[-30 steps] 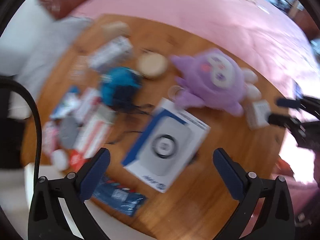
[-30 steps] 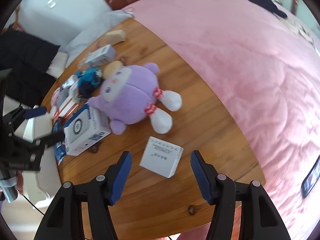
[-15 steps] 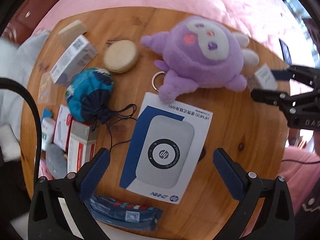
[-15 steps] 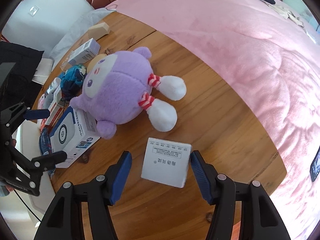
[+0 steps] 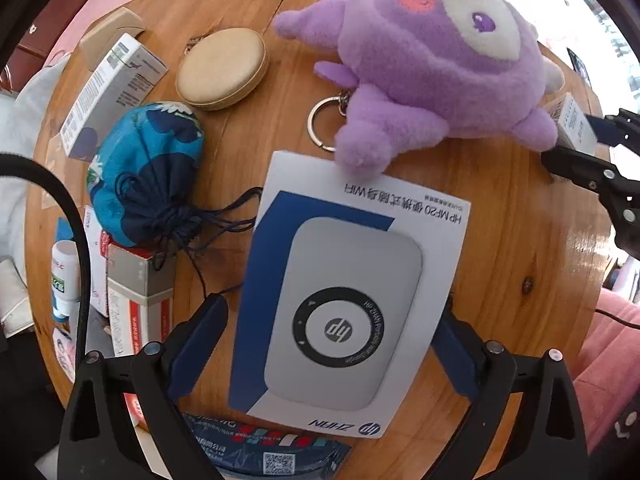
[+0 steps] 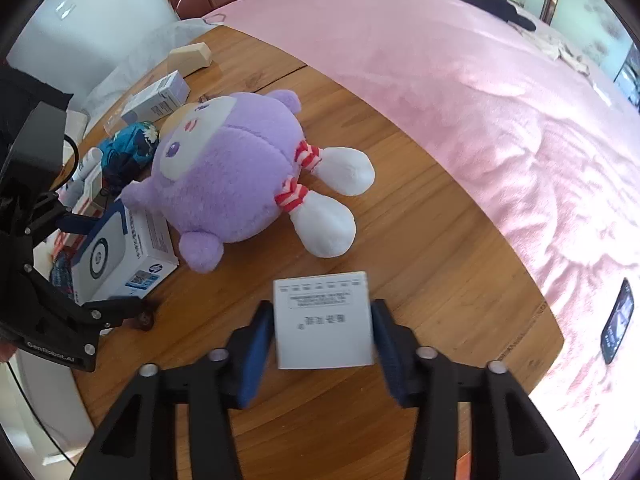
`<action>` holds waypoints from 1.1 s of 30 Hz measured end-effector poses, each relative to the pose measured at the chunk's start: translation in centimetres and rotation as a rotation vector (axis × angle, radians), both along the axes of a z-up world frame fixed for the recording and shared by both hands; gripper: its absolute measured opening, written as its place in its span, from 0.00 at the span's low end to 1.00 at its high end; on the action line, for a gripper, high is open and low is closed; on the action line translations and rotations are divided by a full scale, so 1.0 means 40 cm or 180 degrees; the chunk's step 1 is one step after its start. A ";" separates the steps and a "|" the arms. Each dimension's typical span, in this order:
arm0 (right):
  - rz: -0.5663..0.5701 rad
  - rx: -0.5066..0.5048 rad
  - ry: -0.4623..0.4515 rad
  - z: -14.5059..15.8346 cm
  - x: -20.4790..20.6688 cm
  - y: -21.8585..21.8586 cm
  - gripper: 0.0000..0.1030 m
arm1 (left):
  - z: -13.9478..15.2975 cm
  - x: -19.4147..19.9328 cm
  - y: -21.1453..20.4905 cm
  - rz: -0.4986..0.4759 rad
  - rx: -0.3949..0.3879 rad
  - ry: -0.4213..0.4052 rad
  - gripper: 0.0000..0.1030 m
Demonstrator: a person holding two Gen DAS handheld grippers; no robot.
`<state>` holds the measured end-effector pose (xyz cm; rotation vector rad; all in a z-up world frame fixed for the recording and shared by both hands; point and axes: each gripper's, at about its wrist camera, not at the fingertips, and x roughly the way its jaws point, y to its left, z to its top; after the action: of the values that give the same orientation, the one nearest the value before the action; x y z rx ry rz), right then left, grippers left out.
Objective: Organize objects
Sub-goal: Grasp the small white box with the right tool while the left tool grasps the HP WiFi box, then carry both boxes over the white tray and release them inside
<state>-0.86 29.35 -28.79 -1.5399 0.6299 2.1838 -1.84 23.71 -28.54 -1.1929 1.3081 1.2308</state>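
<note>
Straddling the HP box (image 5: 344,296) with the left gripper (image 5: 332,332), fingers spread wide, one on each long side, not touching yet. Box lying flat on the round wooden table (image 5: 520,240), long axis running straight ahead along the fingers, far corner tucked under the purple plush (image 5: 440,60). Bracketing the small white box (image 6: 322,320) with the right gripper (image 6: 320,344), pads (image 6: 256,344) at or just off its sides, contact impossible to confirm. Looks like squeeze time on both; plush arm likely to drag if the HP box lifts.
</note>
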 end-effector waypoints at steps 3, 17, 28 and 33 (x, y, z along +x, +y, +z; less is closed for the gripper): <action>0.0004 0.0033 0.0009 0.000 0.000 -0.004 0.40 | 0.005 0.013 0.002 0.0023 0.0038 0.0019 0.91; 0.0246 0.0037 0.0234 0.097 0.004 -0.070 0.40 | 0.155 0.145 -0.052 0.0404 0.0337 0.0351 0.79; 0.0682 0.0218 0.0743 0.368 0.006 -0.179 0.40 | 0.590 0.100 -0.285 0.1584 0.1372 0.0371 0.79; 0.0996 0.0375 0.1032 0.500 -0.009 -0.265 0.40 | 0.724 0.049 -0.437 0.2174 0.1784 0.0591 0.79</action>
<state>-1.23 18.74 -8.79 -1.3061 0.3611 2.6858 0.12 6.22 0.42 -1.1478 0.5881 2.0712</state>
